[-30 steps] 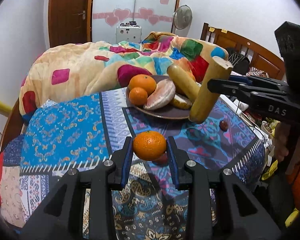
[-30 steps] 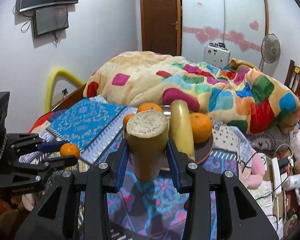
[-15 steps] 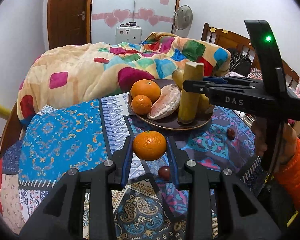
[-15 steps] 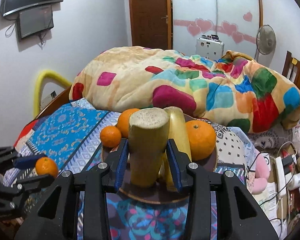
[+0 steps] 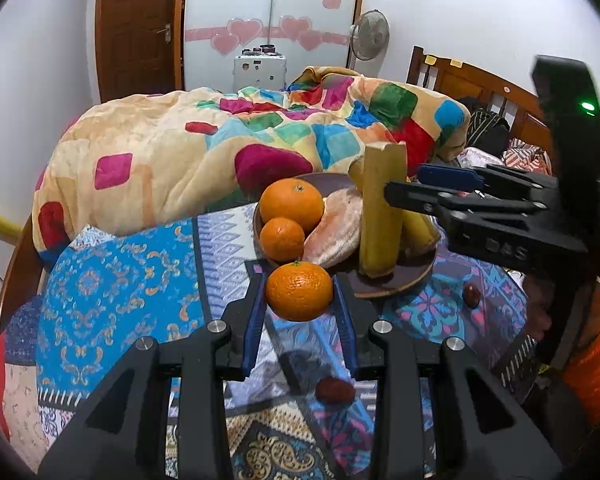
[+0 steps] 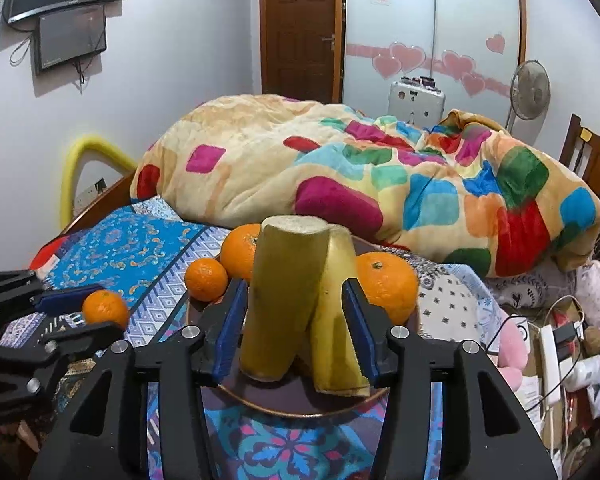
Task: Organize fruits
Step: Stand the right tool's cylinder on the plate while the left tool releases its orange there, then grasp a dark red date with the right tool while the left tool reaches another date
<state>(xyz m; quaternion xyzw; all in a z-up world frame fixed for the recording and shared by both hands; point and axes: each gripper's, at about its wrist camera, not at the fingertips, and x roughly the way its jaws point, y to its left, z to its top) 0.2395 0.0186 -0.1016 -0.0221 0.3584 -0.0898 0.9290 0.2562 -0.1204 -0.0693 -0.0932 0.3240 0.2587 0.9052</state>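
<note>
My left gripper (image 5: 299, 304) is clamped on a small round orange tangerine (image 5: 299, 290), one blue pad pressed to each side, and carries it in the air just short of the near rim of the round dark brown plate (image 5: 396, 286). My right gripper (image 6: 296, 320) is at the plate itself, and its jaws are opening: the thick yellow-green cut stalk (image 6: 282, 300) stands upright on the plate between the blue pads, with a visible gap on both sides, so the pads no longer press on it. A second yellowish cut stalk (image 6: 338, 312) leans against it on the right, also between the pads.

On the plate in the left wrist view there sit a large orange (image 5: 291, 205) at the far left, a smaller tangerine (image 5: 282, 239) just in front of it and touching it, and a pale pink peeled pomelo segment (image 5: 334, 227) lying between these and the stalks. The right wrist view shows another orange (image 6: 386, 286) on the far side of the plate, behind my right finger.

The plate rests on a patterned blue and purple bedspread (image 5: 112, 292). Two small dark red fruits lie on the cloth: one (image 5: 335, 391) under my left gripper, the other (image 5: 472, 295) to the right of the plate. A heaped blanket with coloured squares (image 5: 204, 152) lies beyond the plate.
</note>
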